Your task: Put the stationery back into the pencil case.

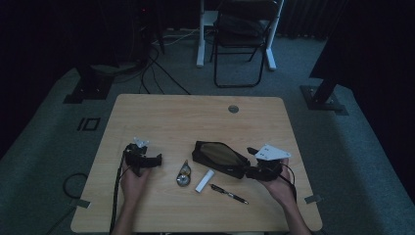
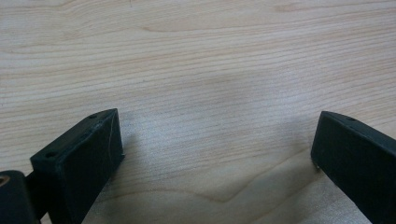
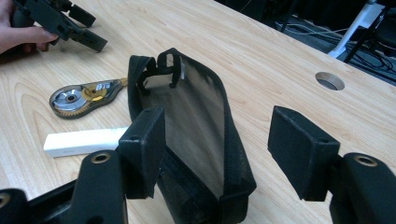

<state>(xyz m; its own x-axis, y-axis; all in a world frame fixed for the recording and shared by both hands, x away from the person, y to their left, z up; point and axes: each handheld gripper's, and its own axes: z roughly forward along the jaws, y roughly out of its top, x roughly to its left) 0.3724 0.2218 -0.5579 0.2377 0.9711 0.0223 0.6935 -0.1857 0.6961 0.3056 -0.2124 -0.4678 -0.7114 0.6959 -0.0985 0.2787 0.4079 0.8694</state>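
Observation:
A black mesh pencil pouch (image 1: 219, 157) lies on the wooden table (image 1: 195, 117), its near end between the jaws of my right gripper (image 1: 249, 161). In the right gripper view the pouch (image 3: 196, 116) runs away from my right gripper (image 3: 217, 122), which is open; its left jaw stands by the pouch's edge and its right jaw is apart from it. My left gripper (image 1: 155, 160) is held low over the table at the left, open. In its own view my left gripper (image 2: 217, 126) has bare wood between its jaws. It also appears far off as the left gripper (image 3: 91, 30).
A correction tape roller (image 1: 184, 175) (image 3: 86, 97), a white stick (image 1: 205, 180) (image 3: 84, 141) and a black pen (image 1: 229, 194) lie between the two hands. A round cable hole (image 1: 233, 108) (image 3: 329, 80) sits near the far edge. A folding chair (image 1: 242, 39) stands beyond the table.

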